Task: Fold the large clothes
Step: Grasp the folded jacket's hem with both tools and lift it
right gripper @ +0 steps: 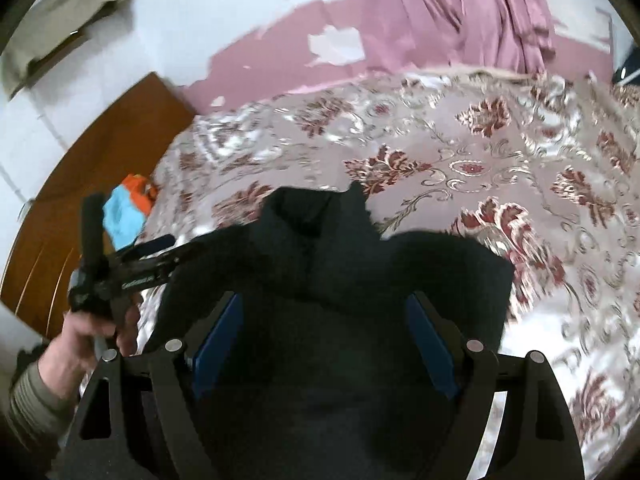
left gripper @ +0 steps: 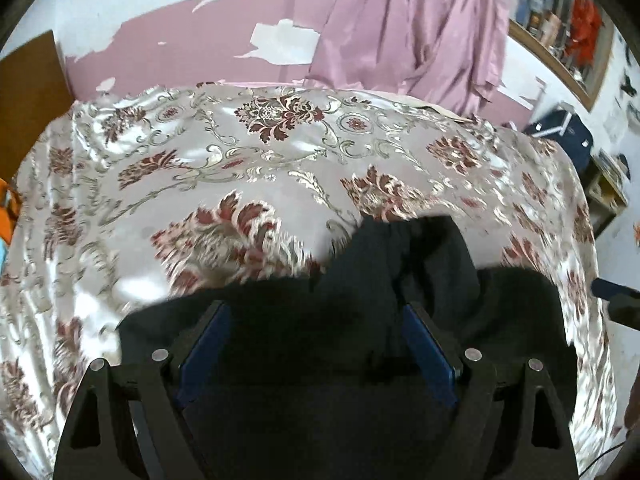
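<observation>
- Left claw (left gripper: 316, 344): blue pads spread wide, black garment (left gripper: 360, 320) lying between and under them. Not pinched as far as I can see; dark cloth hides any contact with the pads.
- Right claw (right gripper: 324, 340): same story, pads wide apart, black cloth filling the gap. Can't confirm a grip there either.
- In the right wrist view the left claw (right gripper: 176, 258) shows at the garment's left edge, held by the person's hand (right gripper: 96, 336). From that side angle its opening isn't readable.
- Garment sits on the near part of the bed, on the floral bedspread (left gripper: 260, 152). It's bunched, with a raised hump at its far edge. Both views are motion-blurred.
- Which part of the garment is which (sleeve, collar, hem): cannot tell, it's all black with little detail.
- Handling, my read: thick soft knit or fleece, limp, no stiffness, fairly light but bulky. It will sag and drape when lifted, not hold shape.
- Bedspread looks satiny, so the garment probably slides on it. Good for dragging flat, bad for keeping a fold in place.
- Where to grip: one claw on each outer edge or corner, well apart, pinching a single layer near a seam.
- Risk: grabbing the bedspread along with the garment, or taking two layers in the hump.
</observation>
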Demonstrator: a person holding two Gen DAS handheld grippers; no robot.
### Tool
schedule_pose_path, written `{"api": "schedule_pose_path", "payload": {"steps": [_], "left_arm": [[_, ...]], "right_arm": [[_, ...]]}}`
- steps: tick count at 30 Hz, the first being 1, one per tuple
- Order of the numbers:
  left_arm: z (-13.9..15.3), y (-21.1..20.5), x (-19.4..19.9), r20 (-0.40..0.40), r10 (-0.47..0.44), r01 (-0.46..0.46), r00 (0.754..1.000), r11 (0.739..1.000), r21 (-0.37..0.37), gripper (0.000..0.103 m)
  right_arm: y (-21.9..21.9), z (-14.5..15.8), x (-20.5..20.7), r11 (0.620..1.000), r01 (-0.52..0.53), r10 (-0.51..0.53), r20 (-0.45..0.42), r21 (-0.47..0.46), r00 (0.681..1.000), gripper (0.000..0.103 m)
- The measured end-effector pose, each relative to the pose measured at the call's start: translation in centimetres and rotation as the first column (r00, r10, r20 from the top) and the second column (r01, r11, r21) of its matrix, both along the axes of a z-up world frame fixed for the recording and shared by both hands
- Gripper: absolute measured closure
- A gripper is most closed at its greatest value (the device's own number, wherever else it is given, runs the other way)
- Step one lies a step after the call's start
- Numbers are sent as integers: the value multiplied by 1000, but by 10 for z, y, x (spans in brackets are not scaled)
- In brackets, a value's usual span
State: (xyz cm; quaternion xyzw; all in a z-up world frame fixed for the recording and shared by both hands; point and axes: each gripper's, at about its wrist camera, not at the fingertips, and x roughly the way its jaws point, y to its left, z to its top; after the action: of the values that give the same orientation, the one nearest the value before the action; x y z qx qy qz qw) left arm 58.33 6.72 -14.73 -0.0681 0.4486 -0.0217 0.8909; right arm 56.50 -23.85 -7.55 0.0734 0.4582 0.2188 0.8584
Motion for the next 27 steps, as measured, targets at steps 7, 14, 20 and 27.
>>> {"api": "schedule_pose_path", "payload": {"steps": [7, 14, 20, 27], "left_arm": [[-29, 2, 62, -44, 24, -23, 999, 1000, 8, 19], [-38, 1, 76, -45, 4, -3, 999, 999, 32, 19], [-46, 2, 87, -61, 13, -11, 998, 999, 36, 19], [-37, -17, 93, -43, -56, 57, 997, 998, 15, 18]], "right_arm": [[32, -40, 99, 998, 52, -46, -128, 45, 991, 24], [65, -81, 153, 998, 61, -59, -195, 5, 979, 24], [70, -114, 173, 999, 49, -44, -268, 12, 962, 79], [73, -114, 172, 1000, -20, 23, -265, 16, 964, 80]]}}
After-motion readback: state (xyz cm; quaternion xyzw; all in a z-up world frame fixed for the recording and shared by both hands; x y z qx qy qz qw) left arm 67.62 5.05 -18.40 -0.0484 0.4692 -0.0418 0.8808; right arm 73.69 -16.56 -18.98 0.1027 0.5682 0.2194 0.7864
